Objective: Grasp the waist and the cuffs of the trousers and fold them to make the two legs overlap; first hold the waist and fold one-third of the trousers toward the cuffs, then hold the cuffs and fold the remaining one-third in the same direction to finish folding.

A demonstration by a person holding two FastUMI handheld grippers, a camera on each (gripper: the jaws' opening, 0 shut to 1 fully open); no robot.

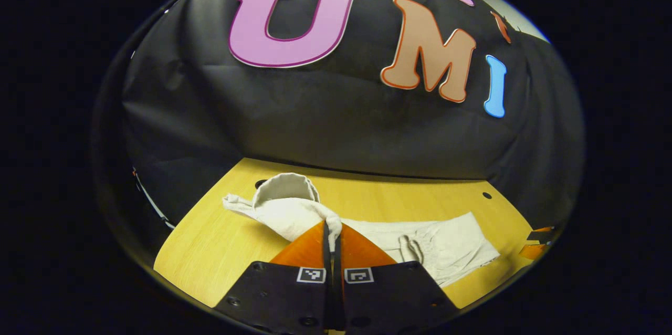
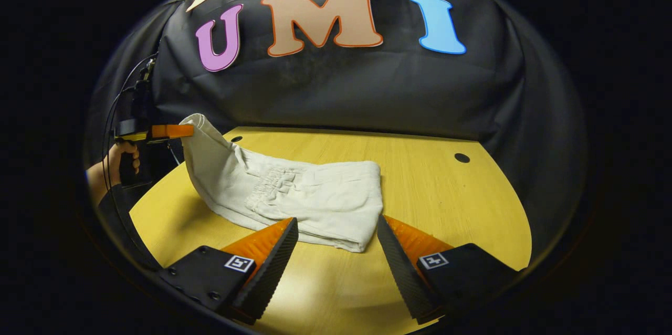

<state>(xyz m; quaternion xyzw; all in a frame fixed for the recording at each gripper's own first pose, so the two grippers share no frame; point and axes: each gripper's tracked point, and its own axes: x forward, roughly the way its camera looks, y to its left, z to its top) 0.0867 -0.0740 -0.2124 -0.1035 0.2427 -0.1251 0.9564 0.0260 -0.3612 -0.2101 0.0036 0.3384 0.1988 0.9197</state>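
Note:
White trousers [image 2: 315,198] lie partly folded on the yellow table [image 2: 446,203], the elastic waist showing on top of the folded stack. In the right gripper view their cuff end [image 2: 202,138] rises to the left, where my left gripper [image 2: 181,131] holds it in the air. In the left gripper view that gripper [image 1: 332,226] is shut on the cloth, with an open cuff [image 1: 286,188] drooping beyond it and the rest of the trousers [image 1: 446,245] flat to the right. My right gripper [image 2: 337,224] stands open just in front of the stack's near edge, not touching it.
A hand [image 2: 123,159] grips the left gripper's handle at the table's left edge, with cables running up from it. The table has small round holes [image 2: 462,158] near the back. Bare tabletop [image 2: 472,230] lies to the right of the stack. The black cloth wall stands close behind.

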